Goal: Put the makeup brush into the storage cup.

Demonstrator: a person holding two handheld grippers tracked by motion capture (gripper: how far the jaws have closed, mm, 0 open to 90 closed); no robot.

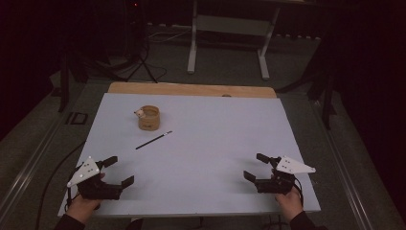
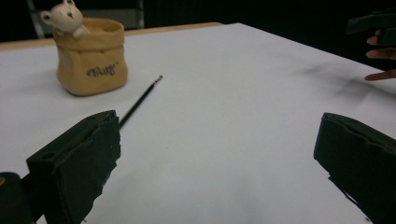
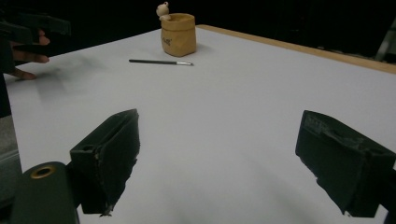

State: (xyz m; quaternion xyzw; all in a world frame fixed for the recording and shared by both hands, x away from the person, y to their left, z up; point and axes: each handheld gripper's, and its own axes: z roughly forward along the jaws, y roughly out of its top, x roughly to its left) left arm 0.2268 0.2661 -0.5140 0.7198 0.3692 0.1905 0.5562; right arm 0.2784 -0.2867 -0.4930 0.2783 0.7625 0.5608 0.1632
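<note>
While your left gripper [image 1: 118, 171] and right gripper [image 1: 258, 166] rest agape near you, the brush [image 1: 153, 140], far left beside the pot [image 1: 149, 118], looks light, thin, roll-prone; pinch mid-handle

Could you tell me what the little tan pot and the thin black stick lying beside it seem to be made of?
The tan pot looks like matte glazed ceramic moulded as a crumpled sack, with a small pale bear figure on its rim. The thin black stick appears to be a paintbrush, probably lacquered wood or plastic, with a silvery ferrule.
</note>
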